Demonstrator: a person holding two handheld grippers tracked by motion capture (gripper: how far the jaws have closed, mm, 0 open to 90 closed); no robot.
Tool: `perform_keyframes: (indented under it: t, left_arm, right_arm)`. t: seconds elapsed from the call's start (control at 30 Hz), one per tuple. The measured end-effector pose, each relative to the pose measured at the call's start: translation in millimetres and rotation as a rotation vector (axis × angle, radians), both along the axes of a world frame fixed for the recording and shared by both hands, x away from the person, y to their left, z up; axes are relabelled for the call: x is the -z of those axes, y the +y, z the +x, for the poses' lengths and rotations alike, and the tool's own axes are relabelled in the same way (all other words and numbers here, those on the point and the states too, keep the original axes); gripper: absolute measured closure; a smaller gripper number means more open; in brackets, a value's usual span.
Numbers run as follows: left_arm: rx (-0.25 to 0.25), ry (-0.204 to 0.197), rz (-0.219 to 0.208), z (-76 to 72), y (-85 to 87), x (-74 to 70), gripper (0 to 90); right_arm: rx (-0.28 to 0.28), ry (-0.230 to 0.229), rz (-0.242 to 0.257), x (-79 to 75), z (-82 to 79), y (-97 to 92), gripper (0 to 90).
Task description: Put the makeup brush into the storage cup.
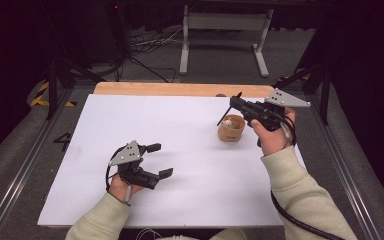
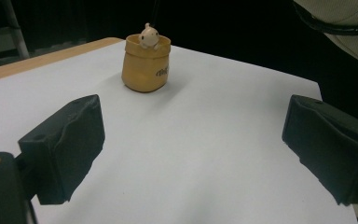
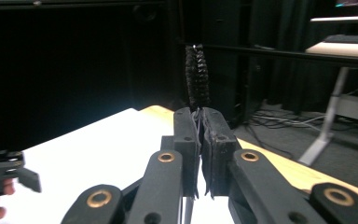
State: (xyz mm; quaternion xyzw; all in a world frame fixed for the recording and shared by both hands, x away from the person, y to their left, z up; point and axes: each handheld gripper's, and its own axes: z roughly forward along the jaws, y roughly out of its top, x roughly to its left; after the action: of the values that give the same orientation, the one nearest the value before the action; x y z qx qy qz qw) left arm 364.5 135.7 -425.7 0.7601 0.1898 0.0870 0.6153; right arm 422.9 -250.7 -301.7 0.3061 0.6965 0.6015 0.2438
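Your left gripper (image 1: 161, 160) rests low on the white table (image 1: 190, 165), jaws wide apart, empty. Right of centre sits the tan cup (image 1: 231, 128) with a small figure (image 2: 148, 35) inside. Your right gripper (image 1: 236, 104), above it, clamps a black bristle brush (image 3: 196, 77); tilt the thin stem and it may slip or tip the cup.
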Motion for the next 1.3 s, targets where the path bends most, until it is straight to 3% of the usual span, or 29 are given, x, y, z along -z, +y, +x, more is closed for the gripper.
perform_keyframes:
  t: [0.6,1.0,1.3]
  left_arm:
    - [0.004,0.007,0.006,0.2,-0.5,1.0,6.4]
    - [0.002,0.013,0.001,-0.2,-1.3,1.4,6.4]
    - [0.002,0.014,0.002,0.3,-0.7,1.6,6.4]
  right_arm:
    - [0.183,-0.012,-0.013,7.7,12.0,-19.4,85.6]
    - [0.233,-0.02,-0.029,9.0,17.8,-23.8,85.6]
    - [0.24,-0.011,-0.033,11.9,24.1,-22.9,85.6]
